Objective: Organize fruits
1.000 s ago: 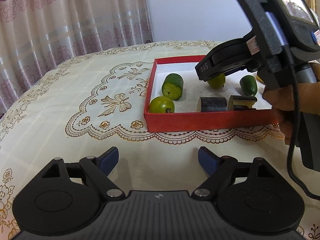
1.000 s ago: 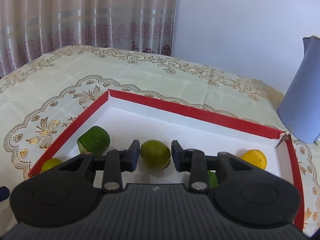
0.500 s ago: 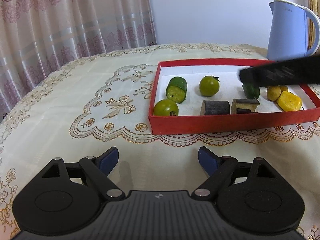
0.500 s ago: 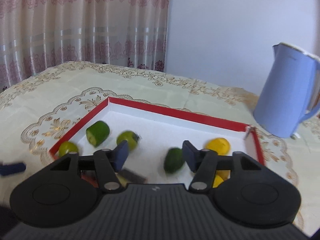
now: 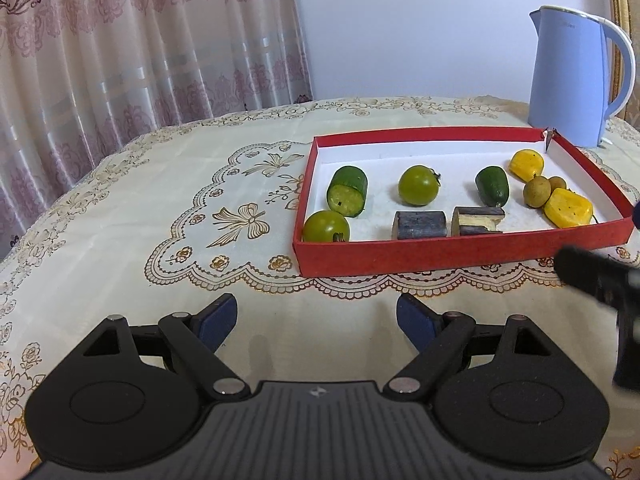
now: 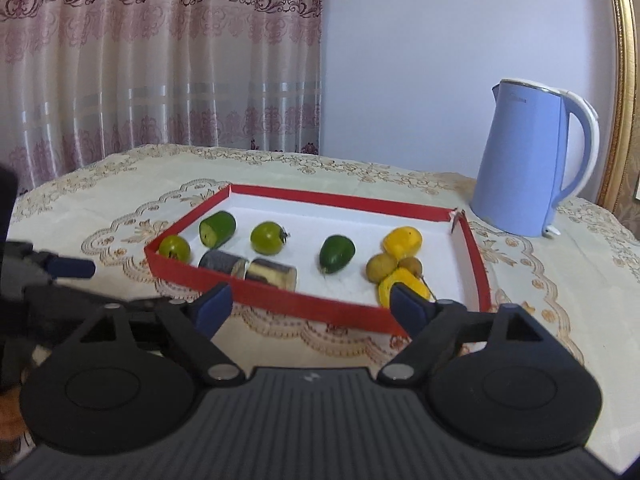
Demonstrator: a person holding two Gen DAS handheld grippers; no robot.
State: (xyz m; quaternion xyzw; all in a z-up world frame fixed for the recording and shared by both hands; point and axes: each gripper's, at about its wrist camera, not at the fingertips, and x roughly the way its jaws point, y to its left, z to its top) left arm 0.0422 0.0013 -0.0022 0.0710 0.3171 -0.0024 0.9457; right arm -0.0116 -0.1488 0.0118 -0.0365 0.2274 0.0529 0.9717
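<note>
A red tray [image 5: 440, 254] [image 6: 280, 300] with a white floor holds several fruit pieces: a green tomato [image 5: 418, 185] [image 6: 267, 237] in the middle, another [image 5: 326, 227] at the front left corner, a cut cucumber [image 5: 347, 191], a dark green piece [image 5: 492, 186] [image 6: 337, 254], two dark brown chunks [image 5: 419, 225], yellow pieces [image 5: 568, 208] and small brown fruits [image 5: 536, 192]. My left gripper [image 5: 316, 322] is open and empty over the cloth in front of the tray. My right gripper [image 6: 308, 306] is open and empty, just before the tray's near wall.
A blue electric kettle [image 5: 572, 80] [image 6: 528, 160] stands behind the tray's right corner. The table carries a cream embroidered cloth [image 5: 160, 220]. Curtains hang behind at the left. The left gripper's blue finger [image 6: 70, 267] shows at the left of the right wrist view.
My right gripper opened, let go of the green tomato in the tray's middle, and pulled back out of the tray to the front. The left gripper stayed put.
</note>
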